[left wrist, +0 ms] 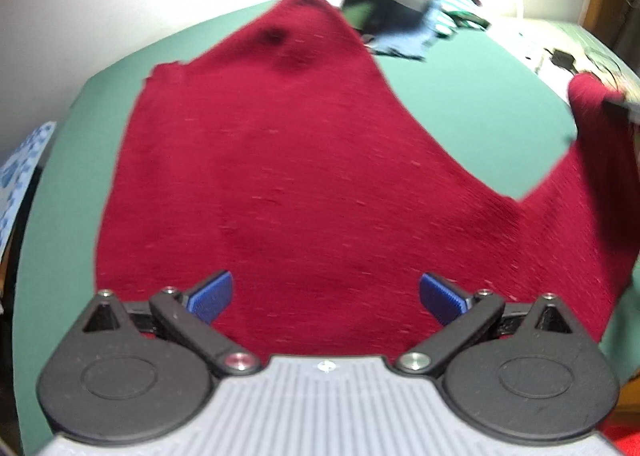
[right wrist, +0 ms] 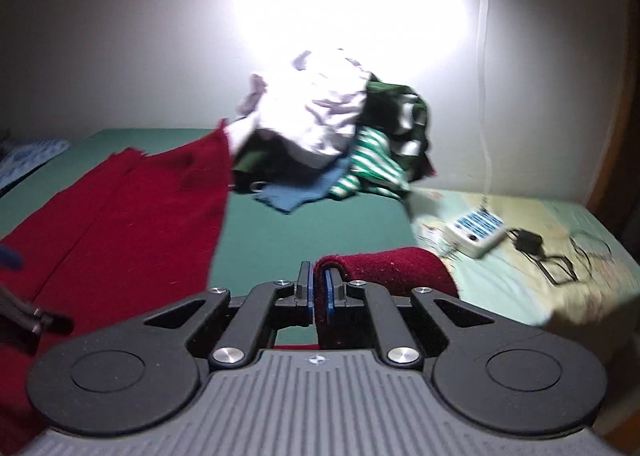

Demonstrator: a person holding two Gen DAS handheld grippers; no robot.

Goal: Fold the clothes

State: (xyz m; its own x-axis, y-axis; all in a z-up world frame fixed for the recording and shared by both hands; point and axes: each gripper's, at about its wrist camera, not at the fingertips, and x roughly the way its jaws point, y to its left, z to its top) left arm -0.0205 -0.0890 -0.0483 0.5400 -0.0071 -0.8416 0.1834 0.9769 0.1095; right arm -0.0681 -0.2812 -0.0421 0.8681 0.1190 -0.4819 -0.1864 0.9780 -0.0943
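No words, brand names or numbers can be read in either view. The only sign is a small round crosshair emblem (left wrist: pixel 325 366) moulded at the front edge of the ribbed grey gripper body, seen again in the right wrist view (right wrist: pixel 315 360); the white box with blue striped panel (right wrist: pixel 475 231) is too blurred to read

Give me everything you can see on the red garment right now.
The red garment is a dark crimson knit, spread mostly flat on the green bed, its far end reaching the clothes pile. One sleeve end is lifted, pinched between the shut fingers of the right gripper. The left gripper hovers open over the near hem.
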